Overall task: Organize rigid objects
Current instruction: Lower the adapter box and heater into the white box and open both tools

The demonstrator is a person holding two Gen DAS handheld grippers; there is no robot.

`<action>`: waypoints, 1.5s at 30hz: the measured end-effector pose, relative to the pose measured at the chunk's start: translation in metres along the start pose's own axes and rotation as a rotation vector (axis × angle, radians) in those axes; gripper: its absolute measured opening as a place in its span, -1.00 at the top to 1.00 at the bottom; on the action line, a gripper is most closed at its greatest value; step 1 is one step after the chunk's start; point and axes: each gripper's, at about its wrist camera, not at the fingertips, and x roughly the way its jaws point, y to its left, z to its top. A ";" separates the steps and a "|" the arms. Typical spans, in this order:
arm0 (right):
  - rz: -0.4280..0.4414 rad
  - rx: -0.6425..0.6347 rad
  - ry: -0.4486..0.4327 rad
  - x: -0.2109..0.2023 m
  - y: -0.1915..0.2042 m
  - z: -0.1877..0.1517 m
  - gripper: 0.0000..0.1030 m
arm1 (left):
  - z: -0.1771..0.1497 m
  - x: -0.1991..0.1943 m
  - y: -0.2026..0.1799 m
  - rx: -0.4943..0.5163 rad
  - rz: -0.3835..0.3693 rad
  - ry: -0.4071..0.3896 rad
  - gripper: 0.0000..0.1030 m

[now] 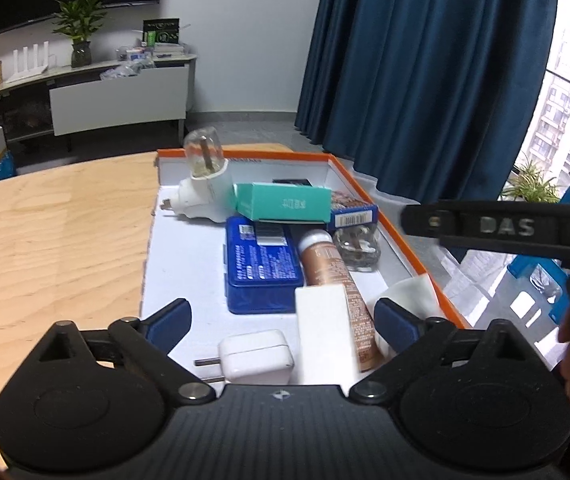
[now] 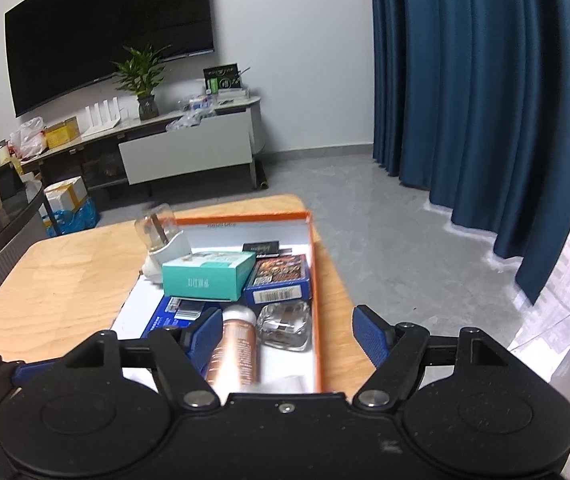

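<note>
Both grippers, left (image 1: 281, 316) and right (image 2: 287, 332), gape empty over orange-rimmed box (image 1: 397, 236); near-side white carton (image 1: 325, 336) looks light, stiff, likely slick: pinch its long flat sides.

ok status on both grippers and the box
Left gripper open, empty, over the box. Right gripper open, empty. Tube, tin and charger already inside. Nothing blocking.
</note>
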 end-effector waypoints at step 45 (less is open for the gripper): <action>-0.010 -0.039 0.063 -0.066 0.008 -0.050 -0.83 | -0.016 -0.050 -0.008 -0.025 0.177 0.110 -1.00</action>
